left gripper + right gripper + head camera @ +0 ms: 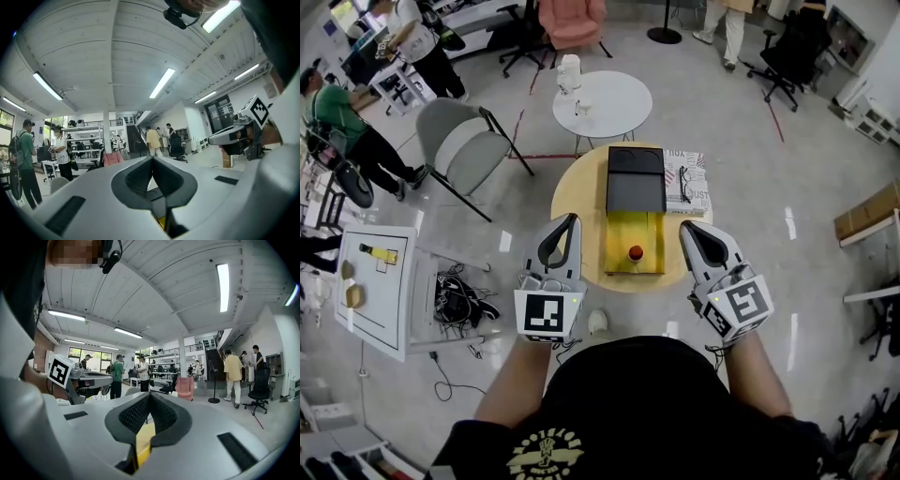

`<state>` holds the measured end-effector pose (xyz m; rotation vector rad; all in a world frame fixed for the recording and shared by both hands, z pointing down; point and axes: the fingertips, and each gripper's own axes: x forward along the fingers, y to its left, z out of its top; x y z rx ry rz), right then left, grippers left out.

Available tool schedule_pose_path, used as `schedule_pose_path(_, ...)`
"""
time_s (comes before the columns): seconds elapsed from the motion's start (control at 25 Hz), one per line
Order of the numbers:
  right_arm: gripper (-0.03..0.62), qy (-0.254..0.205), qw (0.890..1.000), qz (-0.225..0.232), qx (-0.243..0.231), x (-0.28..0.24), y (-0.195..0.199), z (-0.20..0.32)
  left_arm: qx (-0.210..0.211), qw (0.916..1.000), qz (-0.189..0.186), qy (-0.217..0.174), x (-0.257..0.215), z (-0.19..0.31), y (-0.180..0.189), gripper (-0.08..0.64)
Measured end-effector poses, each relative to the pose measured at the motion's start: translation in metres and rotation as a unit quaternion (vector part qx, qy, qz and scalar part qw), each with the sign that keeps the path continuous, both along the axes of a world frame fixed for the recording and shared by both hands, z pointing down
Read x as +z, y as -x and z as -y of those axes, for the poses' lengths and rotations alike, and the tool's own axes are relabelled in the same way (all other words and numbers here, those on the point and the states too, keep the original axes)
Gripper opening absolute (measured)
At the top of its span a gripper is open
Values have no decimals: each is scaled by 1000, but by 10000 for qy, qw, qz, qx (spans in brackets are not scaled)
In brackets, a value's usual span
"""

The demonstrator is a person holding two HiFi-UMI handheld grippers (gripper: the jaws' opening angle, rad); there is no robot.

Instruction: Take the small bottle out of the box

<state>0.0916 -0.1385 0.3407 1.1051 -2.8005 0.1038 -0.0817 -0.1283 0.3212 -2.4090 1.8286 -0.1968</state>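
The round wooden surface [577, 192] carries an open box [621, 232]. Its black lid [636, 180] is laid back toward the far edge and its yellow tray reaches to the near edge. The small bottle [635, 252], red-capped, stands inside the tray at its near end, untouched. A printed sheet [694, 164] with a pair of glasses [684, 184] on it lies at the right edge, just beside the lid. The left hand-held gripper [572, 221] hovers off the near-left edge and the right hand-held gripper [686, 228] off the near-right edge, flanking the tray without touching it. Each gripper view shows its ribbed pads pressed together with nothing between them, so both are closed and empty. I judge the task to be at its opening, with the approach to the bottle not yet made. The next move calls for one hand-held gripper, probably the nearer right one, to spread its jaws and tip down into the tray. It would then straddle the bottle below the cap, close firmly, and lift straight up clear of the tray walls. The narrow tray leaves little room, so the descent must be centred or the bottle could be knocked over.
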Motion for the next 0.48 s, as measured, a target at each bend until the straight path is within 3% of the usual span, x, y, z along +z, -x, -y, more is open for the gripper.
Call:
schedule_pose_path(0.2,14,21,10000,-44,38,1,5,4,116,9996,151,220,10,4,1,14)
schedule_pose_path(0.48,14,35,9998,-61,181,1,8,8,303,9992,150,211,8,13,1,14)
